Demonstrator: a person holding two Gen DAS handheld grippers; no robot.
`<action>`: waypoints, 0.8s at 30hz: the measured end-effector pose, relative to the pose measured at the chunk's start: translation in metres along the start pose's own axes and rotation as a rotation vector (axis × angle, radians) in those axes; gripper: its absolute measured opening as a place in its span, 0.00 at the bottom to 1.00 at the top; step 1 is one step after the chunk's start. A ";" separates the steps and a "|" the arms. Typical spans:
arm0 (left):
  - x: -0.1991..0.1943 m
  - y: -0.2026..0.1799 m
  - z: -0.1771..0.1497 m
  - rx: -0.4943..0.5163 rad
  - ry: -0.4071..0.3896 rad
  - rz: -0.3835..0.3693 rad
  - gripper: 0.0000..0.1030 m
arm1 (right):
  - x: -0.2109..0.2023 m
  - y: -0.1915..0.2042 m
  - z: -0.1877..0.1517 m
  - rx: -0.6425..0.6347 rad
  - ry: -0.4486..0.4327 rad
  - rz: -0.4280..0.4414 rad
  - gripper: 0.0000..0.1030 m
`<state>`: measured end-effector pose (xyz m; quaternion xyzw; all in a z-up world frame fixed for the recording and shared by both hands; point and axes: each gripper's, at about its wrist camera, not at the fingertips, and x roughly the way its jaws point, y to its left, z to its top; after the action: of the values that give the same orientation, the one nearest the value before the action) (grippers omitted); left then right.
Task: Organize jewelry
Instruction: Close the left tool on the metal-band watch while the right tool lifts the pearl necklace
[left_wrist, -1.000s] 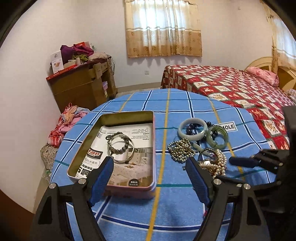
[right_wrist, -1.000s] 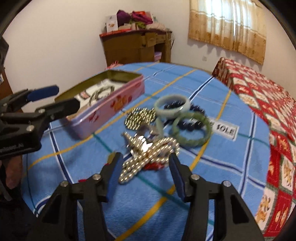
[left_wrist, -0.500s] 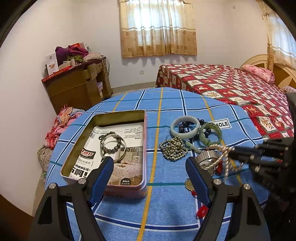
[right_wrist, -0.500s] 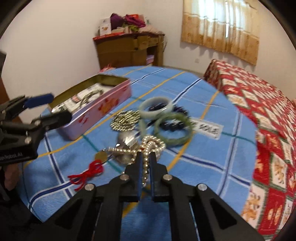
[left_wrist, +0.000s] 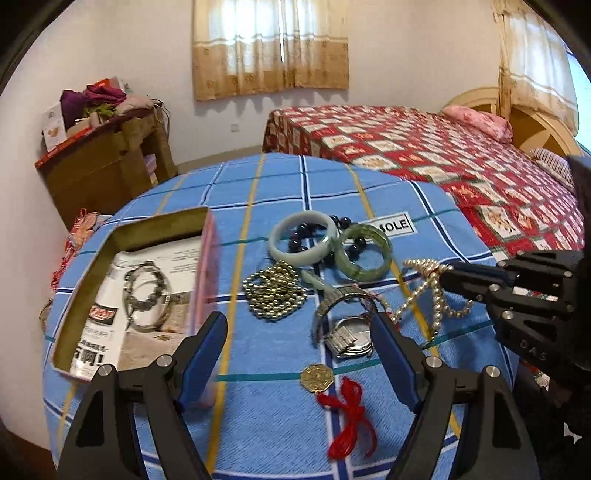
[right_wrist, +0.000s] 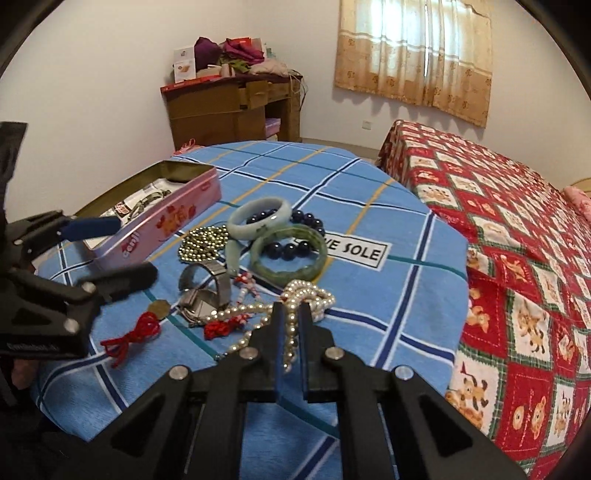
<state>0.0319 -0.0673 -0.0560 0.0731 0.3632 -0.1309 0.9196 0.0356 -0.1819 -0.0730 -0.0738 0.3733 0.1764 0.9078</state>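
Your right gripper (right_wrist: 290, 314) is clamped on the pearl necklace (right_wrist: 310, 295), its 2 pads pressed together on a strand while the rest of the pearls trail down onto the blue checked table (right_wrist: 369, 325) just ahead of it. In the left wrist view the same pearl necklace (left_wrist: 436, 295) hangs in loops from the tip of that gripper at the right side. Your left gripper (left_wrist: 299, 332) has its jaws wide apart with nothing between the pads, and it hovers over the near part of the table, above the metal watch (left_wrist: 347, 328). Just near of the watch lie a gold coin charm (left_wrist: 317, 377) and its red knotted cord (left_wrist: 349, 417). Farther off sit the pale jade bangle (left_wrist: 303, 240) and the green jade bangle (left_wrist: 364, 251), touching each other, with a string of dark beads (left_wrist: 343, 223) running under both. A heap of small gold beads (left_wrist: 275, 291) lies between the bangles and the watch. At the left stands the open pink tin (left_wrist: 207, 266), lined with printed paper, and 1 beaded bracelet (left_wrist: 147, 291) already lies inside it.
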 end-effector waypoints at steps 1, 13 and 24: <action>0.002 -0.002 0.000 0.010 0.003 0.000 0.77 | -0.001 -0.001 0.000 -0.001 -0.002 -0.004 0.08; 0.025 -0.007 0.000 0.058 0.066 0.021 0.77 | -0.033 -0.007 0.018 0.015 -0.130 -0.006 0.08; 0.040 -0.005 0.004 0.074 0.107 0.019 0.53 | -0.049 -0.005 0.031 0.012 -0.206 0.003 0.08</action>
<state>0.0615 -0.0811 -0.0809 0.1175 0.4061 -0.1314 0.8966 0.0255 -0.1916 -0.0165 -0.0494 0.2792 0.1821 0.9415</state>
